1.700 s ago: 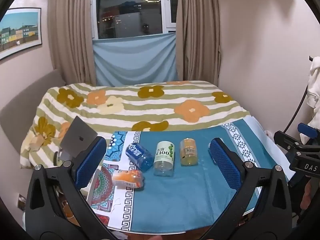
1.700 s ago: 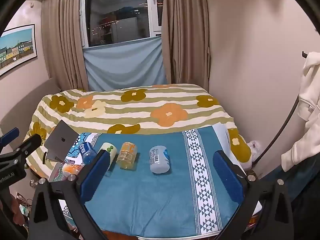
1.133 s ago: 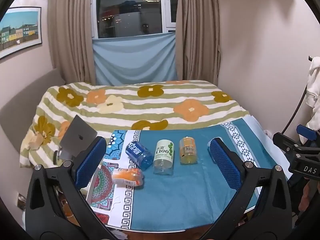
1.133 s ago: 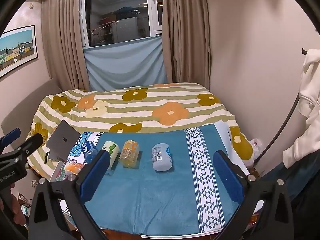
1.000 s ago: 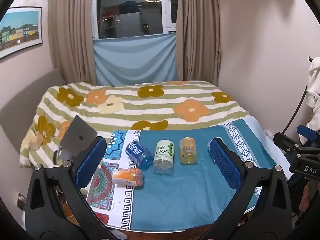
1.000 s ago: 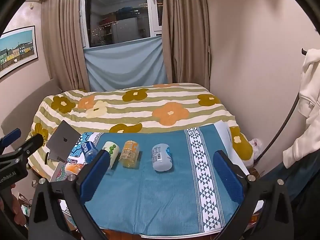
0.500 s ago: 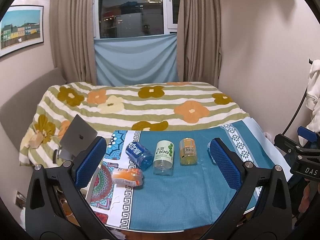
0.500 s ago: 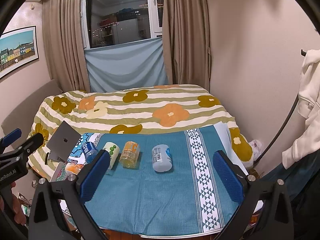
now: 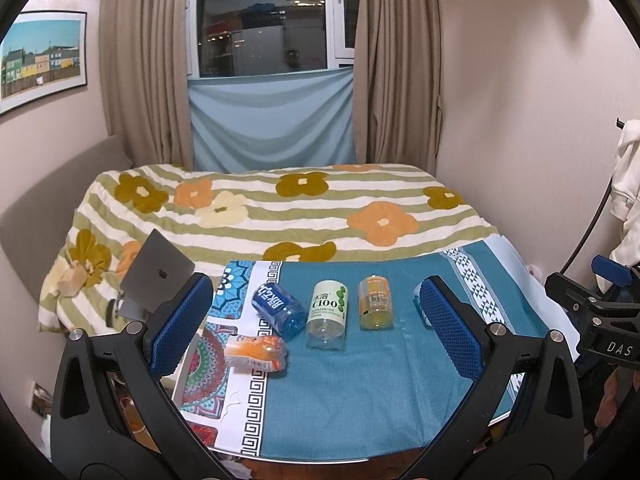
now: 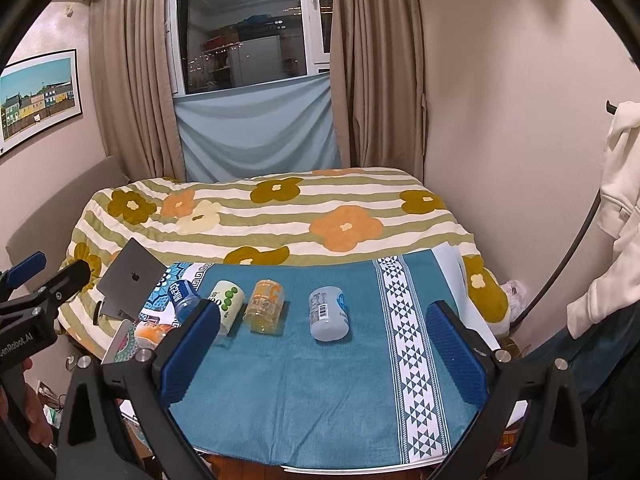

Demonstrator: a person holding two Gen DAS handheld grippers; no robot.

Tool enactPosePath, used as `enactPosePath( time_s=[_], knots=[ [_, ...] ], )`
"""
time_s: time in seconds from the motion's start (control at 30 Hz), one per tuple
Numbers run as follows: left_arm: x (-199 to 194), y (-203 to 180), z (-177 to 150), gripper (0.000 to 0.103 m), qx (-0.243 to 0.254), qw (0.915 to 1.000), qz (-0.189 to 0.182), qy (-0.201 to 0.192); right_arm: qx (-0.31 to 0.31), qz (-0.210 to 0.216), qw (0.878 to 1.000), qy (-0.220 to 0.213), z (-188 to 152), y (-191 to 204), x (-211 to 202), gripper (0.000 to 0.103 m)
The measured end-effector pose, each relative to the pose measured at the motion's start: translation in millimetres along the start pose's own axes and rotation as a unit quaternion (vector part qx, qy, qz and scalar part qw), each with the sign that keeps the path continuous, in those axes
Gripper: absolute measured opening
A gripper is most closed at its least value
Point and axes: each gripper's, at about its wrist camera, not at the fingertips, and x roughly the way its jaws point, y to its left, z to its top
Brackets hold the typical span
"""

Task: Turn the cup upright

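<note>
Several cut-bottle cups lie on their sides on a teal cloth (image 9: 360, 380). From left: an orange cup (image 9: 256, 352), a blue cup (image 9: 278, 307), a white C100 cup (image 9: 328, 310), a yellow-orange cup (image 9: 374, 303) and a pale blue cup (image 10: 328, 312), mostly hidden behind my left finger in the left wrist view. My left gripper (image 9: 316, 328) is open and empty, held back from the cups. My right gripper (image 10: 322, 344) is open and empty, in front of the pale blue cup. The white cup (image 10: 228, 304) and yellow-orange cup (image 10: 267, 306) also show in the right wrist view.
The table's front edge (image 9: 312, 456) is close below the grippers. A grey laptop (image 9: 156, 276) stands at the left, on a flowered bed (image 9: 280, 216) behind the table. White clothing (image 10: 616, 184) hangs at the right.
Both grippers have risen and tilted slightly, so the scene sits a little lower. The cups have not moved. Both grippers stay open.
</note>
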Motion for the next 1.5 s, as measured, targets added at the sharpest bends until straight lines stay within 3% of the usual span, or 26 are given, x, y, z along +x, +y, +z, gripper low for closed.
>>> enactPosePath(
  time_s=[1.5],
  knots=[
    [-1.4, 9.7, -7.5, 0.103, -0.009, 0.9999, 0.009, 0.011, -0.004, 0.015, 1.000, 0.008, -7.1, 9.4, -7.2, 0.103]
  ],
)
